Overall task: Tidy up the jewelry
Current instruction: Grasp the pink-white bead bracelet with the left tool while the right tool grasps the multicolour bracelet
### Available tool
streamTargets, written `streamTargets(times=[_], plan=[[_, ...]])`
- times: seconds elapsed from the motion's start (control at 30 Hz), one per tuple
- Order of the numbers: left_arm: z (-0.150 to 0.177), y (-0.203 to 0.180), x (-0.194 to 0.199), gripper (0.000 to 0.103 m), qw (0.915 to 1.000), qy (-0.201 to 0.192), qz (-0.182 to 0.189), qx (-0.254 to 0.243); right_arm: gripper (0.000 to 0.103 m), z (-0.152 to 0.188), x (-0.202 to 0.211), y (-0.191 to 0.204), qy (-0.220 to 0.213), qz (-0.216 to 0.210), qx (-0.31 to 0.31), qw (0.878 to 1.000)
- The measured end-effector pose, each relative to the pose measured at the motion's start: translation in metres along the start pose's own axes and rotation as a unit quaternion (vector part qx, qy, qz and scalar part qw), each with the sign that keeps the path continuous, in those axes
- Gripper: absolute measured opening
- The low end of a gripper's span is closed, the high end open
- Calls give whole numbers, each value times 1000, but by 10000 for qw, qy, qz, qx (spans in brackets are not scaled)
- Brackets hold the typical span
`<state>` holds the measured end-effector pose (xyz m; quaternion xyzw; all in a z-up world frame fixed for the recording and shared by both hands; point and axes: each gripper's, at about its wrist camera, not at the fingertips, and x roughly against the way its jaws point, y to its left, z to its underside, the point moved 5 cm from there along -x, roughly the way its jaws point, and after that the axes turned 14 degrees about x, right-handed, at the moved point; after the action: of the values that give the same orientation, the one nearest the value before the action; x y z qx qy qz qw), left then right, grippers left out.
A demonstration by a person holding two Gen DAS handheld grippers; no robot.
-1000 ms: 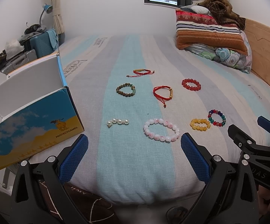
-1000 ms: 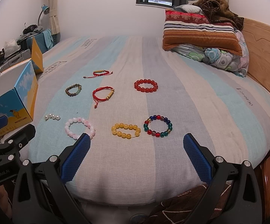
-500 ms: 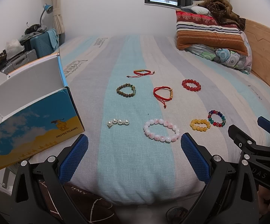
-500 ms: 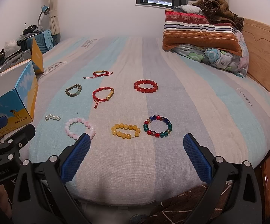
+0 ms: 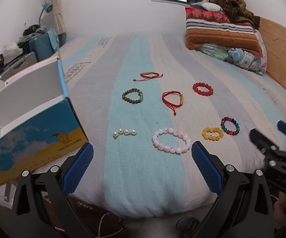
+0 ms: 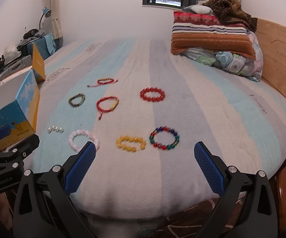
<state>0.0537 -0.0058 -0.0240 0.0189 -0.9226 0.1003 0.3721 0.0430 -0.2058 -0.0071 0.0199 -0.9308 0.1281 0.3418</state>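
Little has shifted since a second ago: right gripper (image 6: pixel 143 165) edges slightly forward, its view blurred; left gripper (image 5: pixel 142 167) holds place. Both jaws spread wide, grasping nothing, hovering at lower frame over the striped bed (image 5: pixel 139 176). Pink bead bracelet (image 5: pixel 171 140) lies just ahead of the left gripper; yellow bracelet (image 6: pixel 131 143) and multicolour bracelet (image 6: pixel 164 138) mid-frame before the right. Open box (image 5: pixel 32 136) sits at left.

bracelets (image 5: pixel 170 143) | eight, beaded or corded | flat, apart on bed (image 5: pixel 143 188)
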Motion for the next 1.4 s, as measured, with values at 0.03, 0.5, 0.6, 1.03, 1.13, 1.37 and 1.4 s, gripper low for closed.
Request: streamTargets(times=[0.03,0.5,0.6,1.03,1.13,1.37,1.4], plan=[[-5,-1,-3,97,10000,55,9,4,96,-3,1,-3,-8,16,0,10000],[-33,-28,-63,97,9951,953,39,-258,96,-40,-61,-44,799,128,-15,9967],[-29,-42,-77,97,9920,1206,131,-339,96,-38,-92,-51,1188,84,-32,9929],[5,-53,-131,97,9825,1819,-10,-404,90,0,-162,-59,1997,-431,-332,9783],[10,-56,-137,96,9808,1897,-33,-444,84,4,-169,-56,2089,-514,-299,9761],[18,-55,-153,83,9773,2076,-131,-407,71,13,-182,-52,2287,-735,-335,9701],[18,-55,-154,82,9772,2086,-125,-383,67,14,-182,-51,2304,-799,-354,9692]])
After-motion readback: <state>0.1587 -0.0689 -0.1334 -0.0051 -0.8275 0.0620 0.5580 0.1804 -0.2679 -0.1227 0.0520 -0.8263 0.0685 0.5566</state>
